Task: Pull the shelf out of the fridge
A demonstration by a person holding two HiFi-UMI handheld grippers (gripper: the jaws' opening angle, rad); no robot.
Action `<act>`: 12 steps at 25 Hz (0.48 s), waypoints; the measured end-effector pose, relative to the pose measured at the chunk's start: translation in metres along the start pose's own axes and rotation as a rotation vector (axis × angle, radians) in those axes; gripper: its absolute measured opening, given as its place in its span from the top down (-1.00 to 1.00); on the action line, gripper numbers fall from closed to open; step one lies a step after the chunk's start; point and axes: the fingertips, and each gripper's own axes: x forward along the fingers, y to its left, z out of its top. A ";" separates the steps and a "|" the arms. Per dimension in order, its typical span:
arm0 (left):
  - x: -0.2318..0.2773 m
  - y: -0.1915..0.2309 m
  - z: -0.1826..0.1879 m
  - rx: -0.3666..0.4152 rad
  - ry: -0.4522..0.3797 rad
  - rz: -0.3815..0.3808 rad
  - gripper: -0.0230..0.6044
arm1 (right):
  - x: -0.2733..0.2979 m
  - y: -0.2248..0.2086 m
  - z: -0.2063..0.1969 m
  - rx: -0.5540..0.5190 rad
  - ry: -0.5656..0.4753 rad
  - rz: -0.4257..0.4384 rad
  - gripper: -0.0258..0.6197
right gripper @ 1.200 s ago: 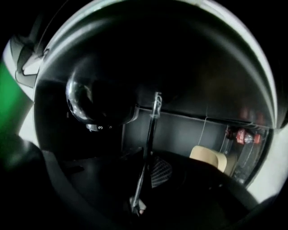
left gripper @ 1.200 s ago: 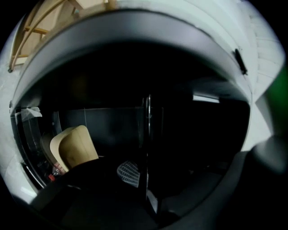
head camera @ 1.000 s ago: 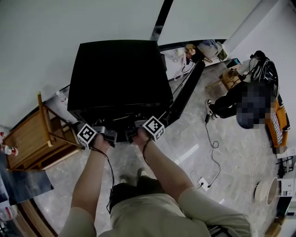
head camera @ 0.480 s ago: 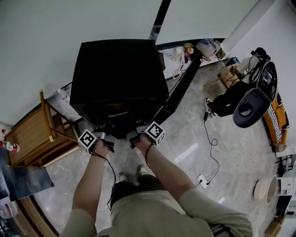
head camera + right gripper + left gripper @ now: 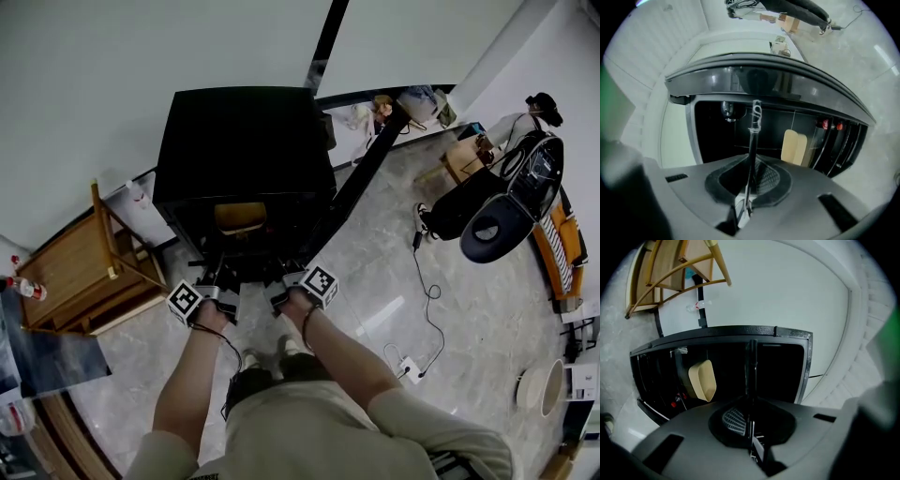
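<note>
Black fridge (image 5: 244, 141) stands open; left tongs (image 5: 225, 287) and right tongs (image 5: 281, 285) both clench the shelf (image 5: 753, 131) by its front edge.

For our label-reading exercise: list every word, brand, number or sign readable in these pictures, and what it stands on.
No readable text anywhere.
Left gripper and right gripper: square marker patterns only, no words.
Bottle at far left: label too small to read.

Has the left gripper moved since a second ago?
Yes. The left gripper has drawn back from the fridge toward the person, shut on the shelf.
</note>
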 end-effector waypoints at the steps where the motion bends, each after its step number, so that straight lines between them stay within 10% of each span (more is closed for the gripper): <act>1: -0.005 -0.002 -0.003 -0.001 0.000 0.002 0.88 | -0.006 0.002 -0.002 0.004 0.004 -0.002 0.90; 12: -0.066 -0.011 -0.030 0.019 0.024 -0.010 0.88 | -0.068 0.013 -0.036 0.010 0.091 -0.002 0.90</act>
